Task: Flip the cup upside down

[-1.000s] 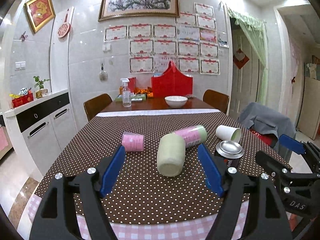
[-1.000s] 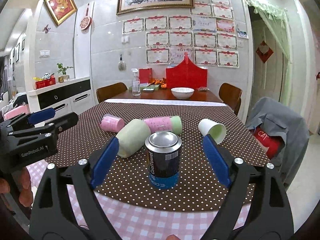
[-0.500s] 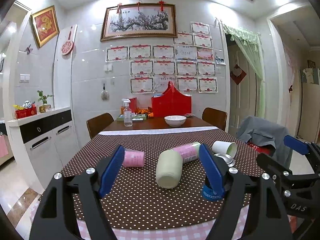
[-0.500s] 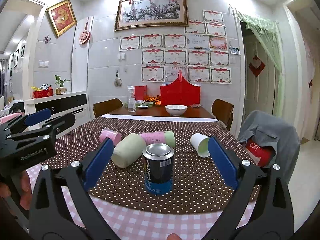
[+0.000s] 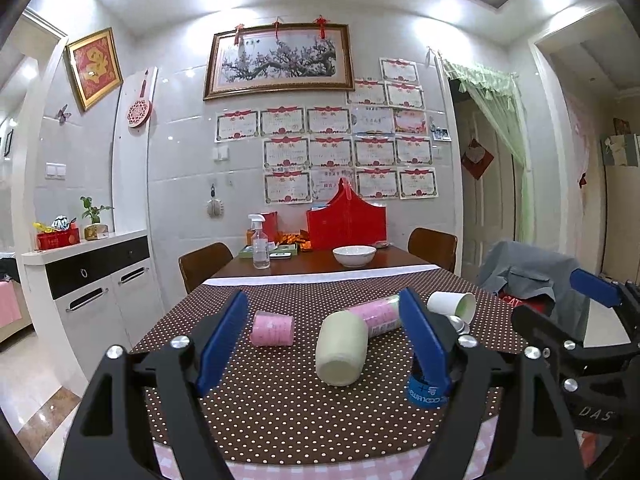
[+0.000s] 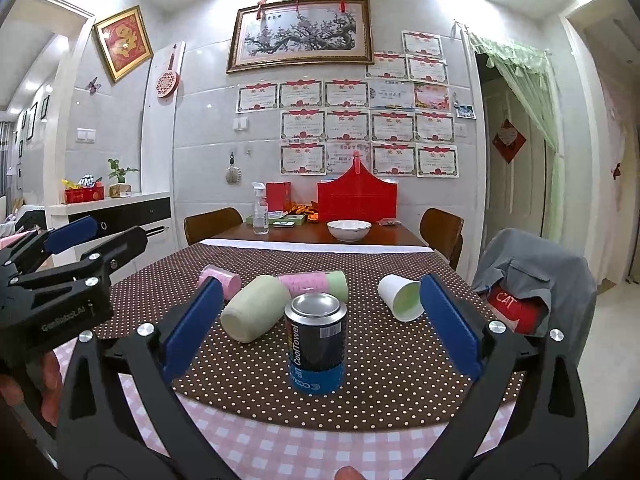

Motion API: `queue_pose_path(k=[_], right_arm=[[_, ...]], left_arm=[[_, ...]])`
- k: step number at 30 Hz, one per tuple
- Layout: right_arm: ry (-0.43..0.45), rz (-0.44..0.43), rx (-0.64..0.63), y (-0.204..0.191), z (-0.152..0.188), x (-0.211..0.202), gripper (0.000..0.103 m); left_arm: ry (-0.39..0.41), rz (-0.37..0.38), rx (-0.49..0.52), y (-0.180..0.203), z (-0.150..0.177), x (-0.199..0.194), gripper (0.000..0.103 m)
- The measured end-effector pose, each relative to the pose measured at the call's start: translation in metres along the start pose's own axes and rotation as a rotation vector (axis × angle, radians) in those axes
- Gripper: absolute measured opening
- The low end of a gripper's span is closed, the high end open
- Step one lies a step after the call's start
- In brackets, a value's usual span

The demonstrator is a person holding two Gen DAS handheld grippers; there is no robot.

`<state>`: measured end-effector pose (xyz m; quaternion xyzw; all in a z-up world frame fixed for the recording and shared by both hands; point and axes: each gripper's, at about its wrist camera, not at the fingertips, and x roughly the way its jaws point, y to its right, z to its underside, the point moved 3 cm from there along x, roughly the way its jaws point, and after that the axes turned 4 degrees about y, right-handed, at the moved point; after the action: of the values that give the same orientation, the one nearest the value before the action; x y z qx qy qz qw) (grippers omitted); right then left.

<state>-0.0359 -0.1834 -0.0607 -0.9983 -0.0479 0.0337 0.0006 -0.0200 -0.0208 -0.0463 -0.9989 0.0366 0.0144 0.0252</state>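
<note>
Both claws stand spread wide and hold nothing: the left gripper (image 5: 324,340) hangs above the near table edge with the pale green cup (image 5: 341,350) lying on its side between its blue pads, and the right gripper (image 6: 318,324) frames the upright can (image 6: 316,344). Writing on that can reads "CoolTowel" down its dark side. The left claw's body carries "GenRobot.AI" in the right view, and the right claw's body shows "DAS" in the left view. A red item under the grey jacket (image 6: 532,276) on the right chair reads "CAT".

On the brown polka-dot tablecloth (image 6: 372,344), the green cup lies just left of the can, its base toward the near side. Beyond it lie a pink cup (image 6: 220,280), a pink-and-green tube (image 6: 314,284) and, to the right, a white paper cup (image 6: 402,296) with a green inside, all on their sides.

Compared with a second ago, both cameras have tilted up: more ceiling shows, the cups sit lower in frame, and the table contents lie as before.
</note>
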Motion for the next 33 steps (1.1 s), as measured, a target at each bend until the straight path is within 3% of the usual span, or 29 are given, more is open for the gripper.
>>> queue_pose_path(k=[33], right_arm=[[0.008, 0.007, -0.001, -0.0012, 0.0012, -0.0074, 0.097]], left_arm=[[0.027, -0.007, 0.003, 0.0006, 0.0029, -0.0081, 0.084]])
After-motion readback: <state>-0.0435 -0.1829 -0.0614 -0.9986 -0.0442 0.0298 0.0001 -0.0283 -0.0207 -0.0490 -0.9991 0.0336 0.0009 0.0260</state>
